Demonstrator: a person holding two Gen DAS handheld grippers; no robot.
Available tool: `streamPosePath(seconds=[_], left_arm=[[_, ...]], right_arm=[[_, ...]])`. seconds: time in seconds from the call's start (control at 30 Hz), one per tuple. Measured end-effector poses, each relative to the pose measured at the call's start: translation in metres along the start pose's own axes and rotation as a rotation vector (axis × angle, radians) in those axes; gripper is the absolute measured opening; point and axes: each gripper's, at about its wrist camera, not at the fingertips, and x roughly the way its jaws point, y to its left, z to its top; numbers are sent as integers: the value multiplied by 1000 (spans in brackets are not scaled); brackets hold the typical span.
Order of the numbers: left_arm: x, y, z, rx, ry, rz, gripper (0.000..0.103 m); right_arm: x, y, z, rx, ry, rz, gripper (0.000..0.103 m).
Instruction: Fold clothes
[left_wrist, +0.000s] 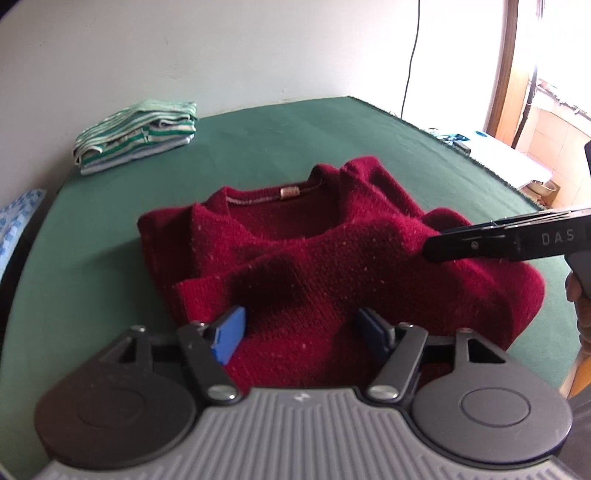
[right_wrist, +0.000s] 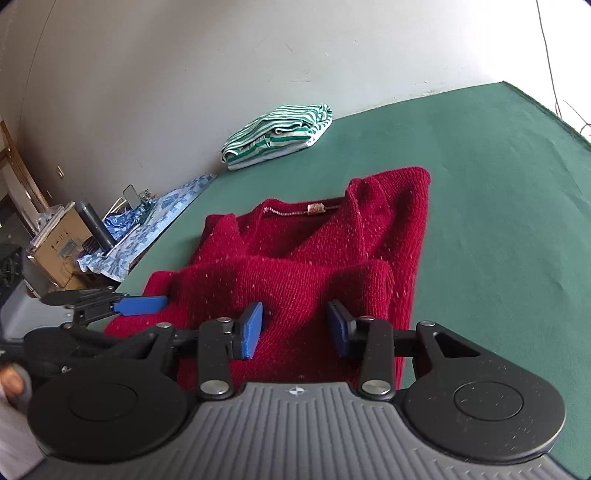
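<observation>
My left claw (left_wrist: 301, 330) hangs over the near edge of the red sweater (left_wrist: 332, 254), its blue pads standing wide apart with the knit lying between and below them; neither pad presses the wool, so it holds nothing. My right claw (right_wrist: 295, 328) sits over the same near hem, further along it, jaws partly spread. Red knit fills the gap between its pads (right_wrist: 253, 330), but I cannot tell whether they pinch it.

The sweater lies just ahead of both claws on the green bench (left_wrist: 295, 125), partly folded: the sleeves are laid in over the chest, and the near part is doubled up over them. Its collar and a small label face up at the far side from me. From my left claw, the right claw's black fingers come in from the right and reach the sweater's right shoulder fold. From my right claw, the left claw's blue pad shows to the left, at the sweater's near left edge.

Well beyond the sweater, against the pale wall, a folded green-striped pile (right_wrist: 277, 129) rests on the bench. Off the bench's left edge from my right claw sit a blue patterned cloth (right_wrist: 155, 225) and a cardboard box (right_wrist: 61, 240).
</observation>
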Motion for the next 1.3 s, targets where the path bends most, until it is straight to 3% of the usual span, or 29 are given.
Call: streamPosePath(seconds=[0.1,0.17,0.3,0.4,0.43,0.47,0.5,0.57,0.63,0.7,0.77,0.87,0.9,0.93,0.97,1.03,1.1,1.2,1.23,1.3], left_arm=[[-30,17,6,-78,-58,32,82],[-38,33,-3,-160,-27,47,96],[-35,47,-32,-294,124,4,89],[-37,41,-37,-326,135,-44,86],[-34,39,-36,-316,148,-56,81],[-31,39,-35,-317,170,-86,70],[-28,39,-33,-317,192,-116,61],[-27,40,-28,-317,215,-165,31],[-28,42,-29,-304,229,-188,25],[-28,43,-34,-281,246,-197,26],[-26,46,-37,-266,249,-192,43],[-27,51,-30,-244,237,-178,47],[-33,51,-27,-221,222,-165,49],[-41,52,-23,-190,201,-142,52],[-48,53,-19,-165,179,-113,59],[-61,59,-9,-148,124,-71,62],[-69,59,5,-166,46,-63,62],[-65,49,20,-163,-55,-94,66],[-53,44,19,-151,-56,-88,72],[-24,36,9,-147,3,-41,70]], right_arm=[[-29,-6,12,55,-65,9,48],[-49,-18,12,106,-97,-24,69],[-59,-34,-1,147,31,-8,67],[-49,-36,-12,200,124,42,61],[-42,-38,-15,226,161,48,50],[-36,-41,-19,258,190,67,37],[-34,-42,-19,280,205,86,32],[-33,-42,-18,313,227,121,19],[-37,-37,-14,294,256,135,16],[-38,-34,-14,278,290,134,16],[-33,-38,-22,291,316,123,12],[-33,-36,-21,278,312,119,15],[-37,-33,-16,249,301,87,20],[-43,-30,-10,215,286,46,41],[-49,-26,-5,181,270,5,55],[-66,-24,6,148,175,-56,55],[-77,-19,20,133,64,-48,52],[-59,0,27,44,41,19,49],[-52,7,29,11,38,43,48],[-32,13,23,-20,62,60,48]])
